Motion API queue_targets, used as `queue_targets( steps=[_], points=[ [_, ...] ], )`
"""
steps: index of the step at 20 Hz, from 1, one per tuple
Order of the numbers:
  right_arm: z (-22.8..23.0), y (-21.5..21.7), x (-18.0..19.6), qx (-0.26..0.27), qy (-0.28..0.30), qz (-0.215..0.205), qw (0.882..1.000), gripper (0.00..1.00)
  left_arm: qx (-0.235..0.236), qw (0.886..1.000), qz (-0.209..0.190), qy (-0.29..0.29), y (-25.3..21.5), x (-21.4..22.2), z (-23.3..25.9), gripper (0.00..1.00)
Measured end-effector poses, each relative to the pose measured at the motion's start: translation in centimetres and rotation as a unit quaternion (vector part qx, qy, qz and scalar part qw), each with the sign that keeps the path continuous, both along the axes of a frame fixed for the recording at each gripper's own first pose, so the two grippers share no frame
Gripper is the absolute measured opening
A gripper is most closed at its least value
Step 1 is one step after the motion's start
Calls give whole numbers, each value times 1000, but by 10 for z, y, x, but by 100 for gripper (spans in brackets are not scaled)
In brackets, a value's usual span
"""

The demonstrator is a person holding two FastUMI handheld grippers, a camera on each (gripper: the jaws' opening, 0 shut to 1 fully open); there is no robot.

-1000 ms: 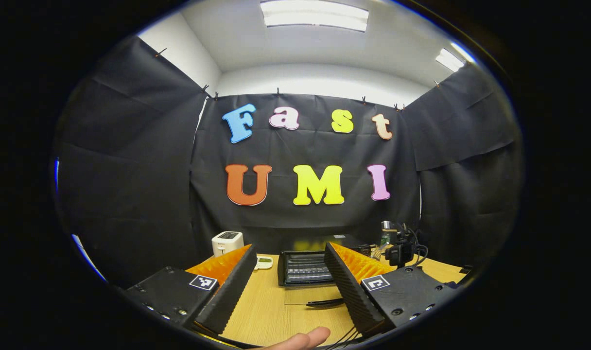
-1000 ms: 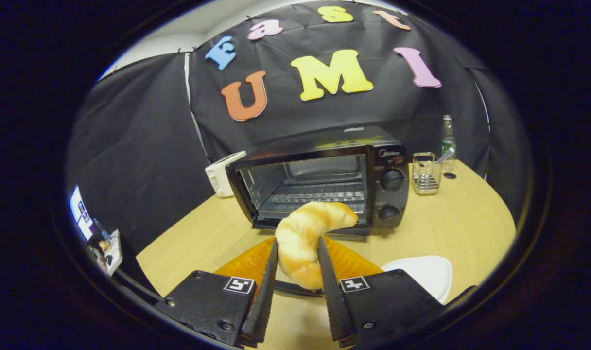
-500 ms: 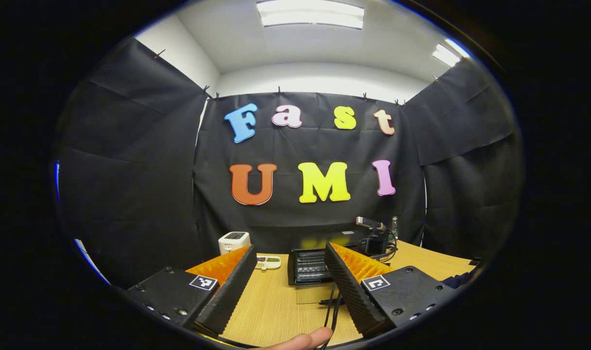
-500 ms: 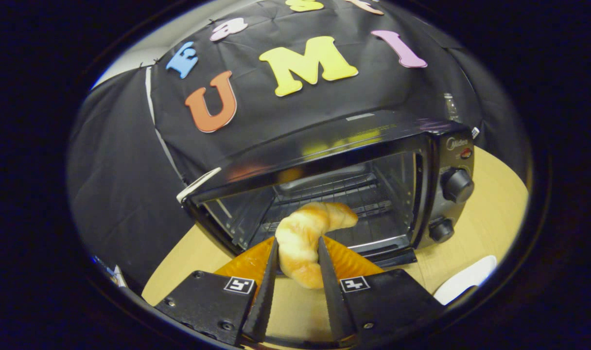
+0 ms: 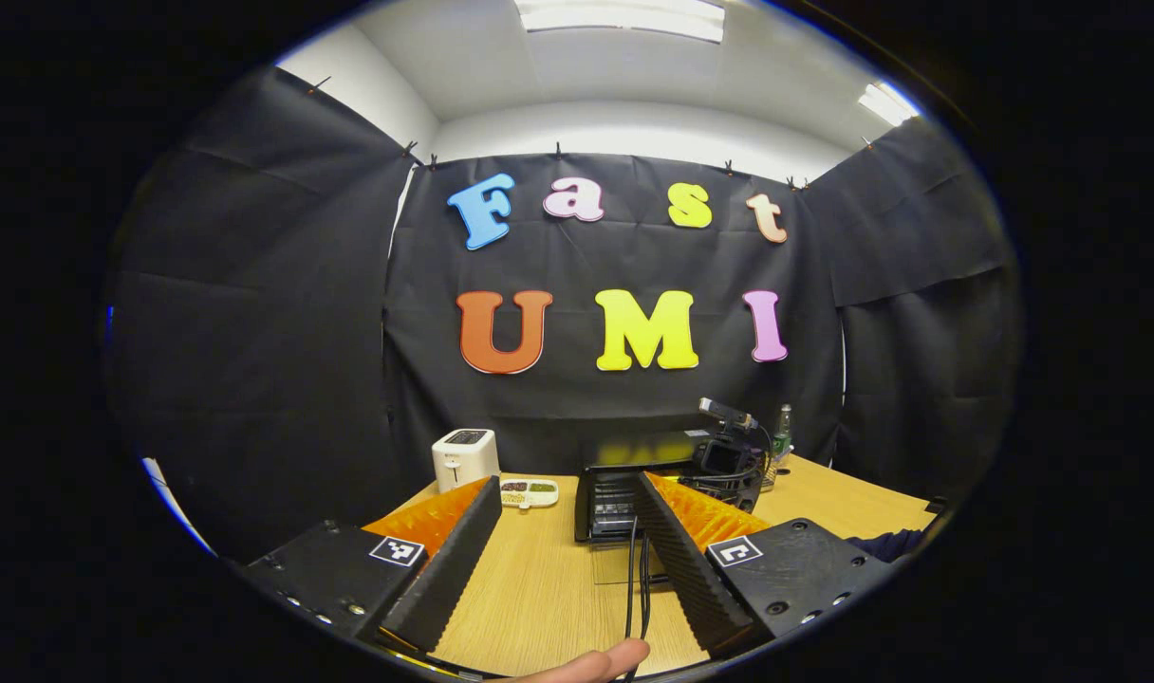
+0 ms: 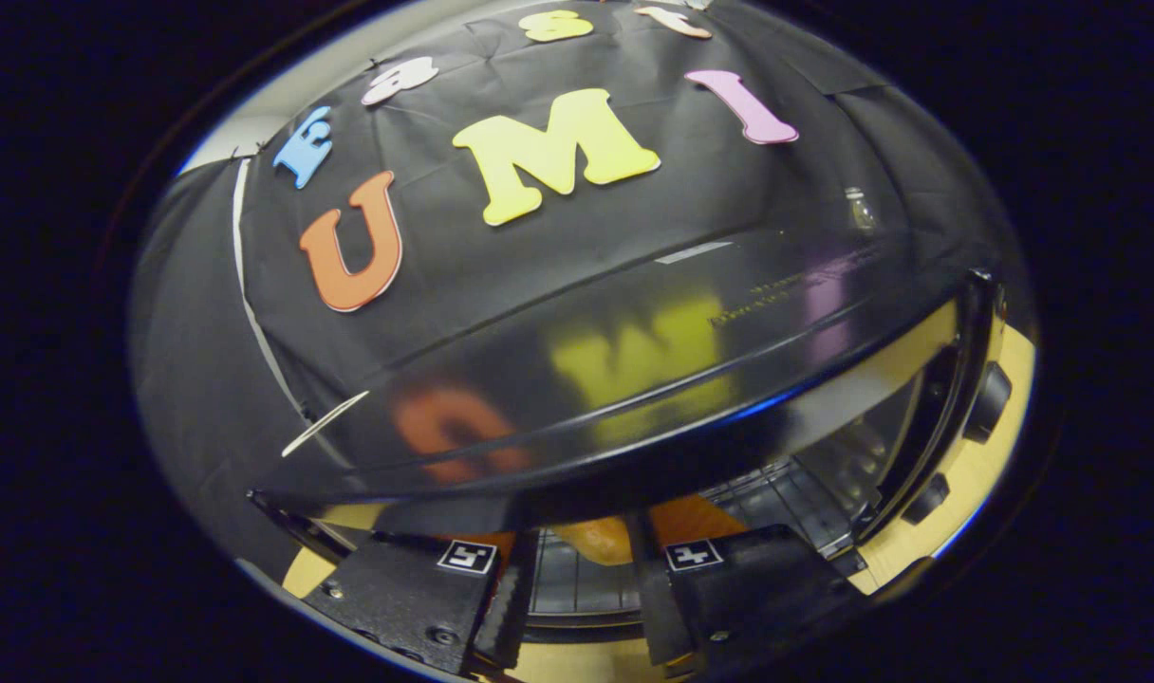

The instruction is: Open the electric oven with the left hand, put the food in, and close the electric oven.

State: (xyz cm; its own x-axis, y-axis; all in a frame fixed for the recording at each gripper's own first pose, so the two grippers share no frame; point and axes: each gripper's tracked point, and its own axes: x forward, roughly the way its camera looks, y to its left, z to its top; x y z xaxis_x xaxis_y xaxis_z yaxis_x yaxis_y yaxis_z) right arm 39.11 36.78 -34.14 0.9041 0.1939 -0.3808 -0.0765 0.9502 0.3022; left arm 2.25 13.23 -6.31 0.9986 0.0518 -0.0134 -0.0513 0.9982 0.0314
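Note:
In the left gripper view the black electric oven [image 5: 607, 489] stands at the far middle of the wooden table [image 5: 539, 598], its glass door folded down flat in front. My left gripper [image 5: 566, 484] hangs open, well short of the oven, with nothing between its fingers. The other gripper [image 5: 724, 460], with cables trailing from it, is at the oven's mouth. In the right gripper view the oven's glossy top [image 6: 634, 332] looms close. My right gripper [image 6: 582, 545] reaches into the cavity above the wire rack [image 6: 776, 489], shut on the golden croissant [image 6: 591, 541], which is partly hidden in shadow.
A white toaster [image 5: 465, 457] and a small divided dish [image 5: 530, 491] sit left of the oven. A bottle [image 5: 783, 422] stands behind its right side. The oven's knobs [image 6: 990, 403] show at the right. A fingertip [image 5: 596, 661] shows at the lower edge.
My right gripper has carried the croissant forward from in front of the oven into its cavity. In the left gripper view the other gripper has reached the oven's mouth; my left gripper stays open.

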Motion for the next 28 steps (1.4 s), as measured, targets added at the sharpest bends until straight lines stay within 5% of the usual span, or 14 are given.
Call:
queue_targets(
  steps=[3, 8, 16, 28],
  points=[
    [-2, 10, -9, -19, 3, 36, 999, 55, -10, 1000, -7, 5, -2, 1, -5, 93],
    [9, 11, -51, -35, -5, 73, 997, 96, -26, 1000, -5, 14, -4, -3, -10, 92],
    [83, -18, -145, 0, -44, 122, 992, 96, -53, 998, 3, 35, -18, -11, -19, 92],
    [240, -169, -222, -64, -146, 74, 984, 96, -57, 996, -12, 60, -82, 38, -32, 94]
  ],
)
